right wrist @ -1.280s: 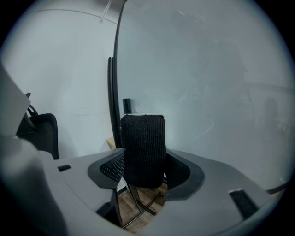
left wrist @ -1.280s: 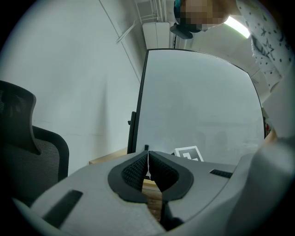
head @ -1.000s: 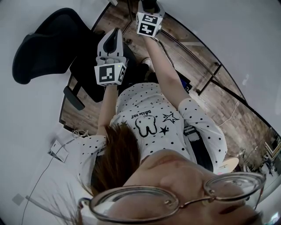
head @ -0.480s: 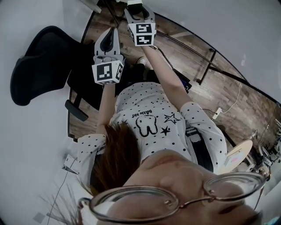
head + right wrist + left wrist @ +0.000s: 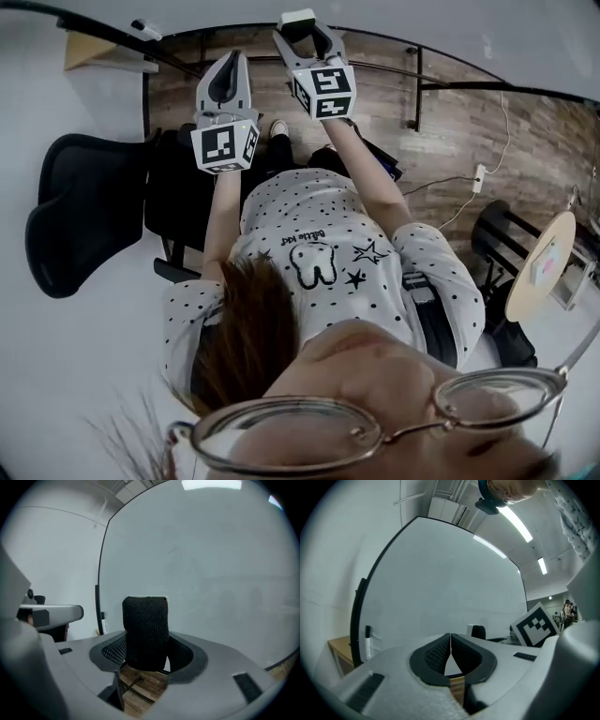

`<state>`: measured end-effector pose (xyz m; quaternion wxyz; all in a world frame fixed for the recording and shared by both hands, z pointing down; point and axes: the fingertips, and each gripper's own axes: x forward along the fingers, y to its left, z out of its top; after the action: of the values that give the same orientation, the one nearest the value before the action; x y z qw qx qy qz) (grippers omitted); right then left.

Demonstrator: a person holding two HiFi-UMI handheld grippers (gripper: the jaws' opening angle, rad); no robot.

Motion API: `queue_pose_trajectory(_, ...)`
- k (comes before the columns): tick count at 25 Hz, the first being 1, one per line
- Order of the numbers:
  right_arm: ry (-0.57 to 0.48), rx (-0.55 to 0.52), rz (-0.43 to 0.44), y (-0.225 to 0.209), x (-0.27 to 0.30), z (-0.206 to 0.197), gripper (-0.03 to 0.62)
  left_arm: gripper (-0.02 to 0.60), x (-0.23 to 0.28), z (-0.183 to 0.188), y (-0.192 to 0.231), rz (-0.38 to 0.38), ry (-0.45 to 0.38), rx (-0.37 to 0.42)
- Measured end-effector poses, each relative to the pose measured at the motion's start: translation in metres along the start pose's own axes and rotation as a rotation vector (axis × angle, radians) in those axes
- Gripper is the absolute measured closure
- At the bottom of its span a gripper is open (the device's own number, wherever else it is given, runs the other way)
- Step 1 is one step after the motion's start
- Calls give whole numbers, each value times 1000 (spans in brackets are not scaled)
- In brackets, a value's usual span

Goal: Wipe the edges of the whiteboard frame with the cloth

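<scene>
Presently on record, one wiping job at its approach stage.

Right claw: closed on the cloth, a black woven-textured pad with a pale edge behind it. The cloth stands upright between the jaws with most of its length clear above them, probably so that the free end can be pressed to a surface.

Left claw: jaws together, nothing between them. It is held up beside the right claw and carries nothing; it looks like a spare with no part in the wipe.

Whiteboard: broad white face that fills both gripper views, with both claws pointed at it. A marker sits at its left edge.

Whiteboard frame: thin dark border. Its upright left edge lies to the left of the cloth and apart from it. The cloth faces the open board face, and no contact with any edge is visible.

Person: seen from the head view with both arms stretched forward, left claw and right claw side by side near the board's lower border. An office chair stands to the left, and a wooden floor shows beyond.

Judgement: the wipe has not begun. The cloth must first move sideways or down to meet the frame.
</scene>
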<state>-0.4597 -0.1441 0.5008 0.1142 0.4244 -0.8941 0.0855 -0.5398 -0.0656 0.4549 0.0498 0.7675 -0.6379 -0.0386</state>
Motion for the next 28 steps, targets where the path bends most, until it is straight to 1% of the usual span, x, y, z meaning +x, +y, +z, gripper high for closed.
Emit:
queue_pose_trajectory(4,-64,10,-52,-59,-71,27,353,561,9,7,-57,-94,1,4)
queue_pose_trajectory(6,-98,13,-71,-88,-114,41,353,561,7,14,-87,-118,-4,5)
queue_pose_trajectory(9,-130,8,-95,-128,-184,53,353,561,-1,22,-135,-129,-16,6)
queue_pose_trajectory(13,-128,20,-88,-171,-273,49,352,561,-11,27,-208,-142,-21,16)
queue_pose_trajectory(18,-122,1,-72,-212,-371,40,352,561,-37,38,-311,-189,-27,29)
queue_pose_trajectory(20,-129,2,-76,-225,-404,39,350,561,-46,42,-345,-202,-26,36)
queue_pose_trajectory(23,-142,11,-76,-230,-435,35,350,561,-58,43,-371,-209,-25,51)
queue_pose_trajectory(28,-151,14,-66,-226,-457,22,349,561,-73,40,-388,-211,-23,76)
